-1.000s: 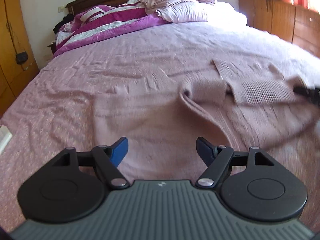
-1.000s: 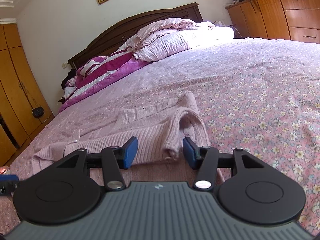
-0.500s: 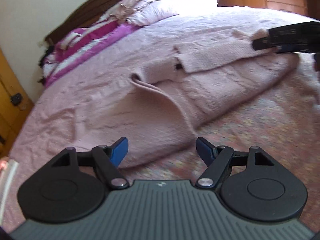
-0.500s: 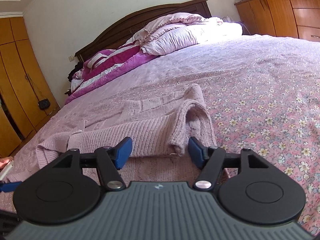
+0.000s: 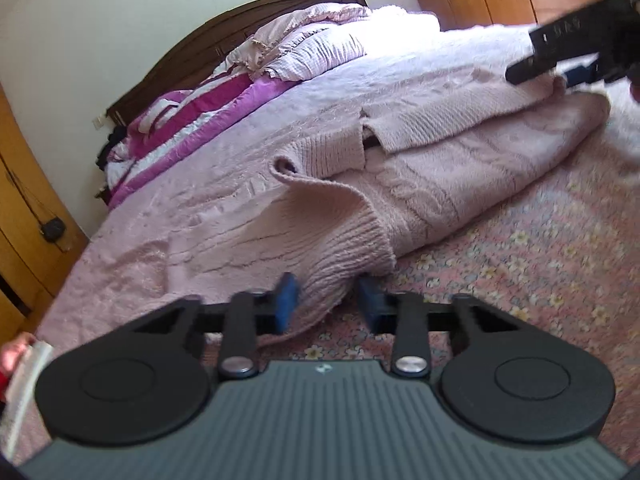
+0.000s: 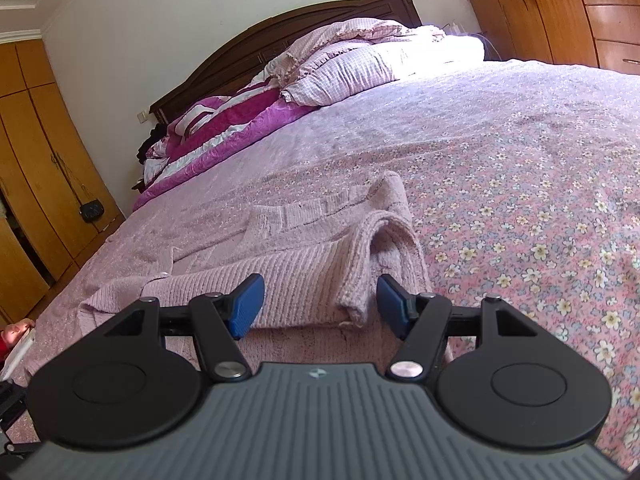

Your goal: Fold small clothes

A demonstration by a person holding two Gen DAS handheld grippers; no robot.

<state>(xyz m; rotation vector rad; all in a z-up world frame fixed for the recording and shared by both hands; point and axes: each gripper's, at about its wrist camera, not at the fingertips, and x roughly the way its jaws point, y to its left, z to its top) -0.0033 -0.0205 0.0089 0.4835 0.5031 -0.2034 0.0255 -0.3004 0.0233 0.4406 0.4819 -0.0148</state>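
A pale pink knitted sweater (image 5: 440,184) lies partly folded on the bed, one sleeve laid across its body. My left gripper (image 5: 326,302) is low at the sweater's near ribbed corner, its jaws closing around that corner. The left pad touches the knit and a small gap remains at the right pad. In the right wrist view the sweater (image 6: 304,276) shows a folded ribbed edge lying between the fingers of my right gripper (image 6: 320,304), which stands open. That right gripper (image 5: 548,74) also appears at the sweater's far end in the left wrist view.
The bed has a pink floral cover (image 6: 520,200), with pillows (image 6: 360,68) and a magenta quilt (image 6: 224,128) piled by the dark headboard. A wooden wardrobe (image 6: 40,160) stands left and a dresser (image 6: 580,12) right. A hand (image 5: 12,354) holding something white shows at the left edge.
My left gripper rolled and dropped to the sweater's near corner, and its jaws narrowed around it. The right gripper's jaws widened slightly and it stayed in place.
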